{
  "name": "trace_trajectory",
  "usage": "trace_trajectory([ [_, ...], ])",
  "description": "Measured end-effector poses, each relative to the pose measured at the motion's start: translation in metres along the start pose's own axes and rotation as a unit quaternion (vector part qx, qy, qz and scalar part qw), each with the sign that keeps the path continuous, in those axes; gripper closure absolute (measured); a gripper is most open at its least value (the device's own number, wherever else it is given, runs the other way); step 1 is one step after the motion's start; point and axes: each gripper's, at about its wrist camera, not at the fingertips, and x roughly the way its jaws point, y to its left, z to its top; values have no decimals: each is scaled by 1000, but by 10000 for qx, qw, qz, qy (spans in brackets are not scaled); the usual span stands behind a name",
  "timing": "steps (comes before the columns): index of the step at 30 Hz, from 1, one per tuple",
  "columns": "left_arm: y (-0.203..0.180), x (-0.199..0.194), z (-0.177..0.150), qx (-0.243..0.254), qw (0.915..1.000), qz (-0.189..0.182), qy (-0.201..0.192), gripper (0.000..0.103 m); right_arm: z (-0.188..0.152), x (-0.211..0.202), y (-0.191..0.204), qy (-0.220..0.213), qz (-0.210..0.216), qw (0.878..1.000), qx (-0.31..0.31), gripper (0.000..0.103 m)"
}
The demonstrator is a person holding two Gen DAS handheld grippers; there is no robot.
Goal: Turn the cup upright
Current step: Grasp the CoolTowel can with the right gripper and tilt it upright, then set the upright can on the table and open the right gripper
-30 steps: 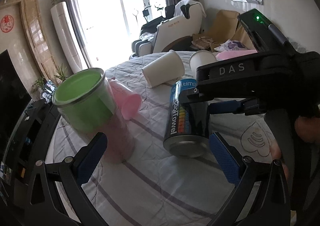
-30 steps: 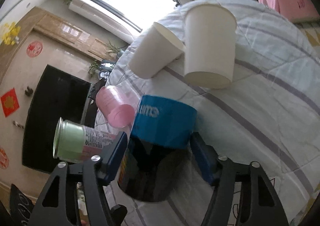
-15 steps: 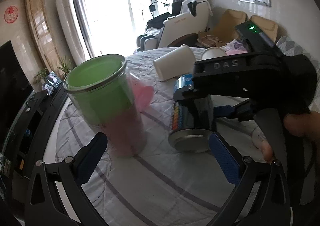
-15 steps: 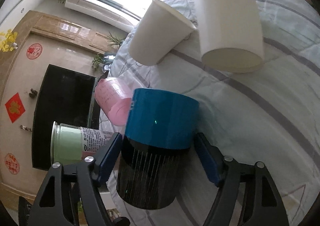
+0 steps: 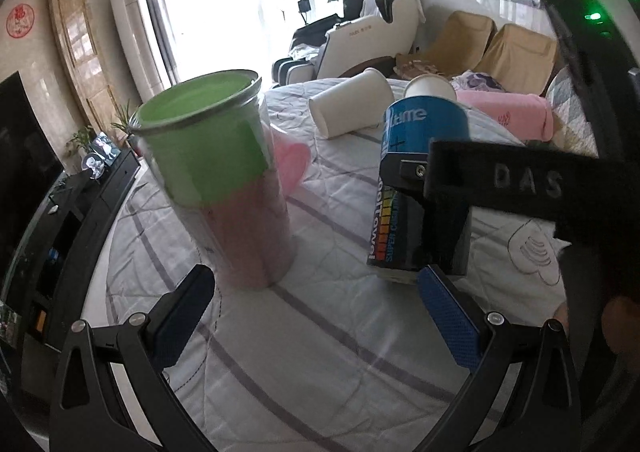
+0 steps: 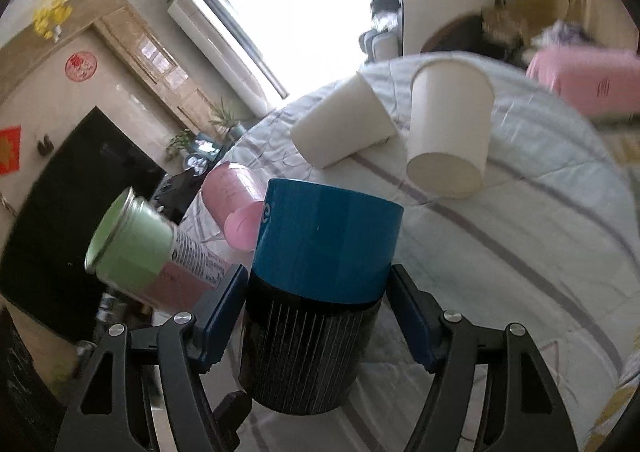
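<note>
blue-black can [image 6: 320,292] is gripped by right gripper [image 6: 316,316], apparently nearly upright; left gripper [image 5: 316,316] is held open, empty. early release risks toppling on soft quilt [image 5: 320,364].

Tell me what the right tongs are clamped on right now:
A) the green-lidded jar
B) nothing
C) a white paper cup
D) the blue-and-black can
D: in the right wrist view the right tongs have both blue pads pressed against the blue-and-black can.
</note>
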Motion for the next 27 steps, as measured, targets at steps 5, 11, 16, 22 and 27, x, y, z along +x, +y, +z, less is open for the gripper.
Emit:
trace_trajectory([
  [5,5,-8,-8,-28,10000,-16,-26,0,-15,-14,19,-383,-274,9976,-507,31],
  [11,9,-12,-17,-44,10000,-74,10,0,-31,-26,34,-685,-545,9907,-1038,31],
  [16,13,-16,-22,-67,9999,-116,27,0,-38,-29,43,-809,-713,9860,-1272,31],
  [22,16,-22,-26,-66,9998,-178,-2,0,-48,-32,55,-839,-768,9839,-1377,30],
  [27,19,-31,-30,-67,9997,-213,-82,0,-55,-39,60,-826,-844,9834,-1379,22],
])
